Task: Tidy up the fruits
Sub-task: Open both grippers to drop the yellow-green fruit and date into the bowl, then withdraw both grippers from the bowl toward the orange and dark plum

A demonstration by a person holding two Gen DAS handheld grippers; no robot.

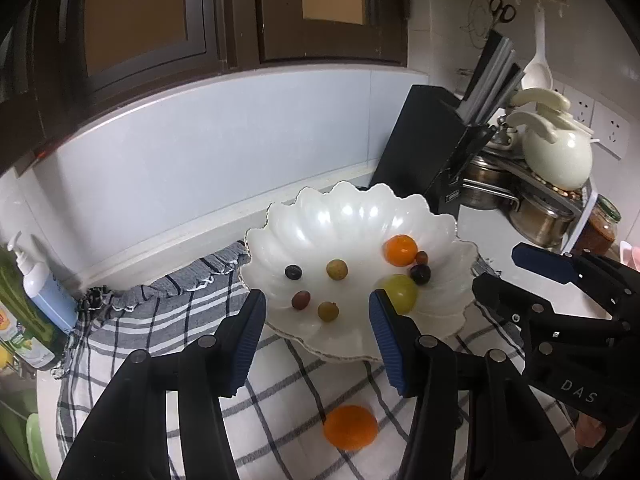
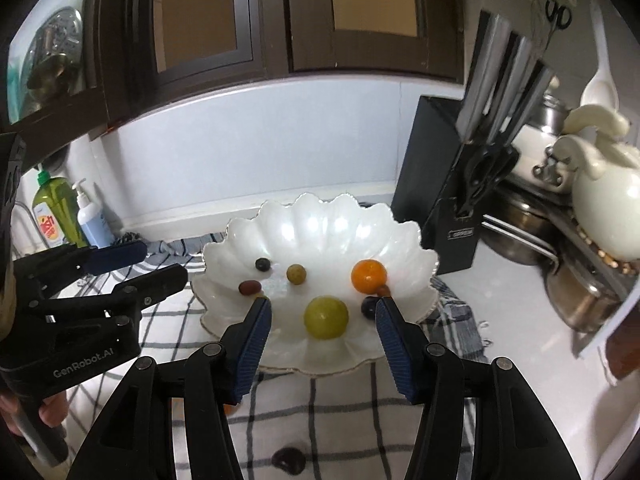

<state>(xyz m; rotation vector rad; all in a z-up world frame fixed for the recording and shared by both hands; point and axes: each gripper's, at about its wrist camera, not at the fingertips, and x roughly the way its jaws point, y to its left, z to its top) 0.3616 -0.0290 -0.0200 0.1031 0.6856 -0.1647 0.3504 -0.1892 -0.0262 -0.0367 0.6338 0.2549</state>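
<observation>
Left gripper (image 1: 316, 320) and right gripper (image 2: 322, 322): jaws released, empty, above scalloped white dish (image 1: 352, 216); one orange (image 1: 350, 427) on checked cloth (image 1: 280, 380).

Home kitchen, knife block (image 1: 432, 148), steel pots (image 1: 536, 216), cabinets (image 1: 200, 16)

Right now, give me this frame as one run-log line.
left claw: open, empty | right claw: open, empty | scalloped white bowl: holds small fruits | round orange fruit: on checked cloth, outside bowl
</observation>
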